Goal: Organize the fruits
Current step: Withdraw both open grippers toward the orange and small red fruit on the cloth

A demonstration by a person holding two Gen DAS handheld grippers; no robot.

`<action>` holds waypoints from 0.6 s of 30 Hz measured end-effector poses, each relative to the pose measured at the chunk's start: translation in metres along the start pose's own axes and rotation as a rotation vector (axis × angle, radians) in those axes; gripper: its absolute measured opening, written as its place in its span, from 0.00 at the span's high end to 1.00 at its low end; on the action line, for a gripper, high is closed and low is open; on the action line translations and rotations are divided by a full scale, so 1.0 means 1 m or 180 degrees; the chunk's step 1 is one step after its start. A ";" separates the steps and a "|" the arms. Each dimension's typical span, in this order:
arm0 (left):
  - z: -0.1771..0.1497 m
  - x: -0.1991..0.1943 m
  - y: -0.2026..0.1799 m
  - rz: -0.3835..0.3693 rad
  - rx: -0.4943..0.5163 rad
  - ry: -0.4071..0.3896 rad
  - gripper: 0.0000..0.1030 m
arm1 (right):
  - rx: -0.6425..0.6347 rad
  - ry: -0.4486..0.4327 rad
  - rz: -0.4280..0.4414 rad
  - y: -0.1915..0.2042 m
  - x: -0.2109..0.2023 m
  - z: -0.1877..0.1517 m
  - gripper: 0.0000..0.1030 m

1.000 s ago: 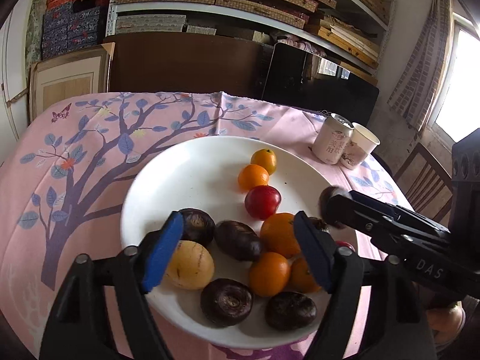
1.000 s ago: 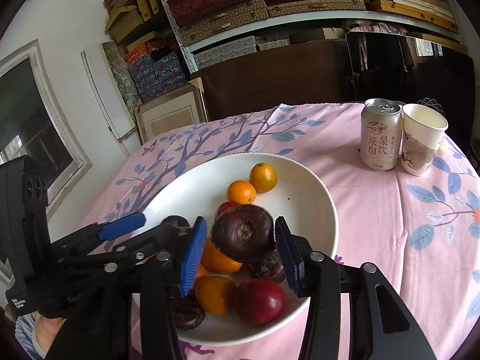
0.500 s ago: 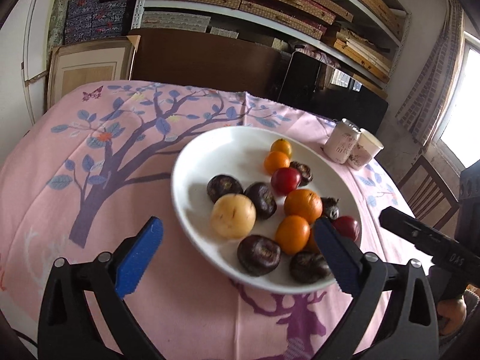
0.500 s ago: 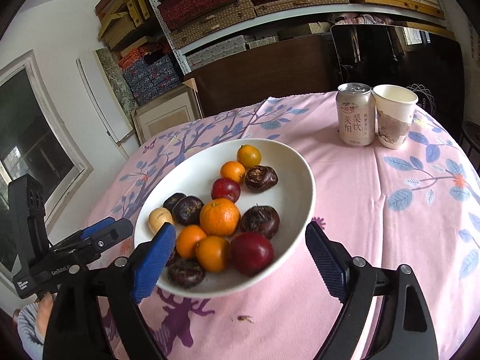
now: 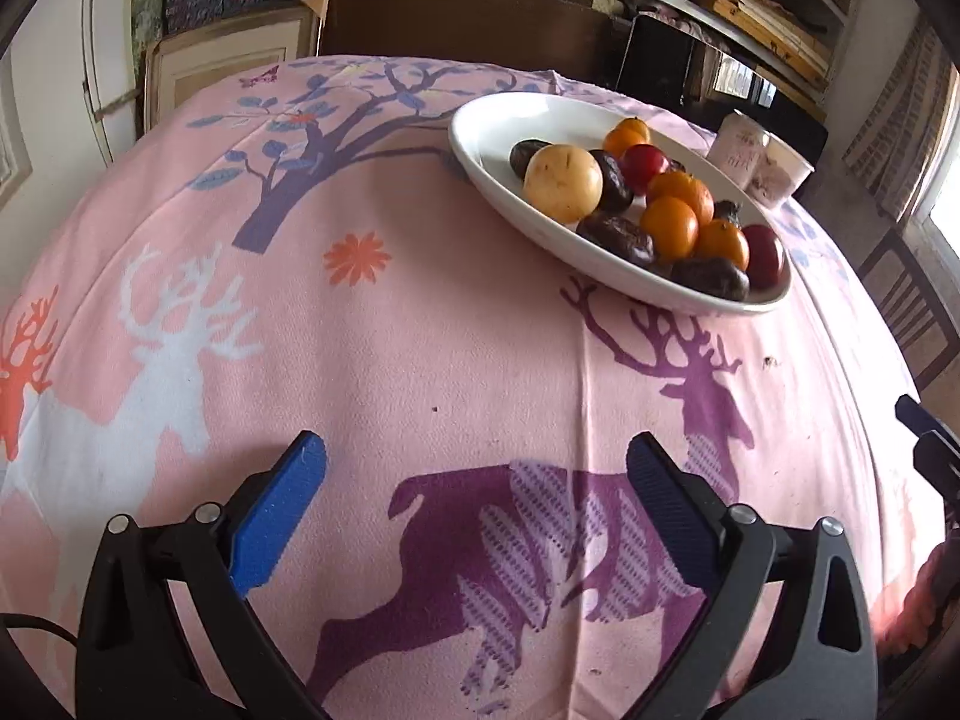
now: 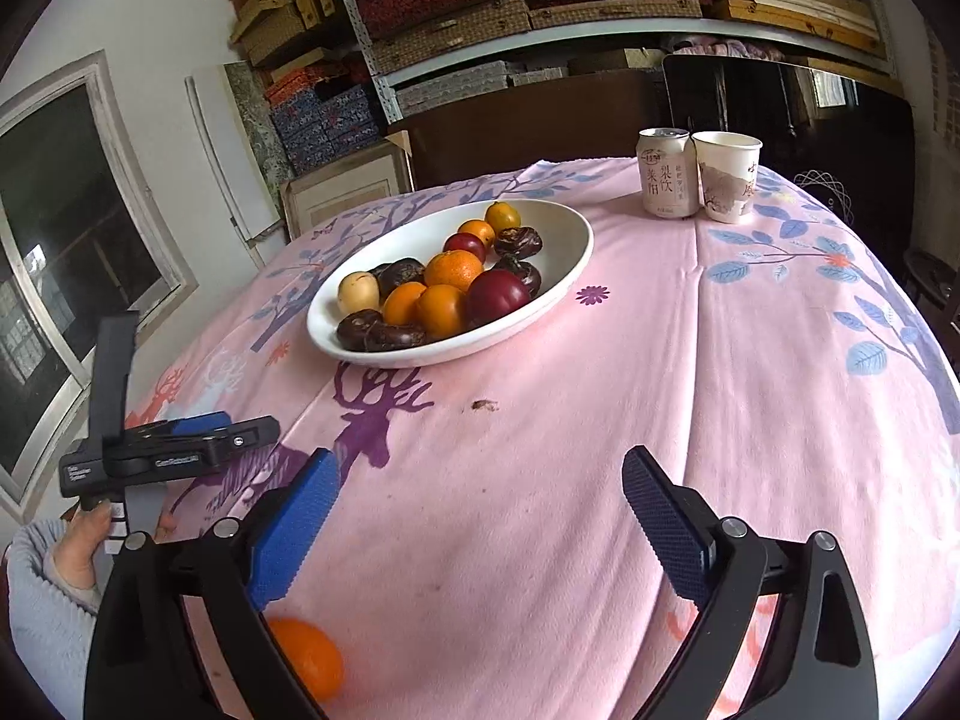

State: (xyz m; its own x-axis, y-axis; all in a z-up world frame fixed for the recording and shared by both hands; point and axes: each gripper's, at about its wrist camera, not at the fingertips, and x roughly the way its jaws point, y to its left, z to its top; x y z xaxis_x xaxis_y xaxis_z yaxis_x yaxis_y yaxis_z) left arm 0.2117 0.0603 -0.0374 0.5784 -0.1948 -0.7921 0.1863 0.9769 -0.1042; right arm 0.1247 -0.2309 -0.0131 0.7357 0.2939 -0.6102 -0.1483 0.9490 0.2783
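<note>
A white plate (image 5: 498, 120) (image 6: 564, 234) holds several fruits: oranges (image 6: 453, 270), red plums (image 6: 498, 294), dark brown fruits (image 6: 360, 327) and one yellow fruit (image 5: 562, 183). My left gripper (image 5: 477, 468) is open and empty over the pink tablecloth, well short of the plate; it also shows in the right wrist view (image 6: 198, 432). My right gripper (image 6: 480, 480) is open and empty near the table's front edge. One orange (image 6: 309, 663) lies low beneath its left finger.
A drink can (image 6: 666, 174) and a paper cup (image 6: 729, 180) stand together behind the plate. A small brown crumb (image 6: 485, 405) lies on the cloth. Shelves of boxes (image 6: 540, 0) and a dark cabinet stand behind the table. A chair (image 5: 906, 306) is at right.
The right gripper let go of the dark fruit into the plate and opened. Both grippers pulled back from the plate toward the table's front edge.
</note>
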 end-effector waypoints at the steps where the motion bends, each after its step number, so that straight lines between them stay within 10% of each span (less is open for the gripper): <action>1: -0.002 0.001 -0.003 0.0043 0.0053 0.0023 0.04 | -0.0038 -0.0004 0.0027 0.003 -0.005 -0.005 0.07; 18: -0.004 0.005 -0.012 0.0260 0.0261 0.0103 0.04 | -0.0703 0.0566 0.0043 0.049 -0.022 -0.054 0.07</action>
State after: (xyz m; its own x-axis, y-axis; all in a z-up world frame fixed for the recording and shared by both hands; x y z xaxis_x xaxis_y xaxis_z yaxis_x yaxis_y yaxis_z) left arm 0.2090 0.0478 -0.0426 0.5685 -0.1106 -0.8152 0.2048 0.9787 0.0100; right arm 0.0650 -0.1852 -0.0264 0.6080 0.3036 -0.7336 -0.3122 0.9410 0.1307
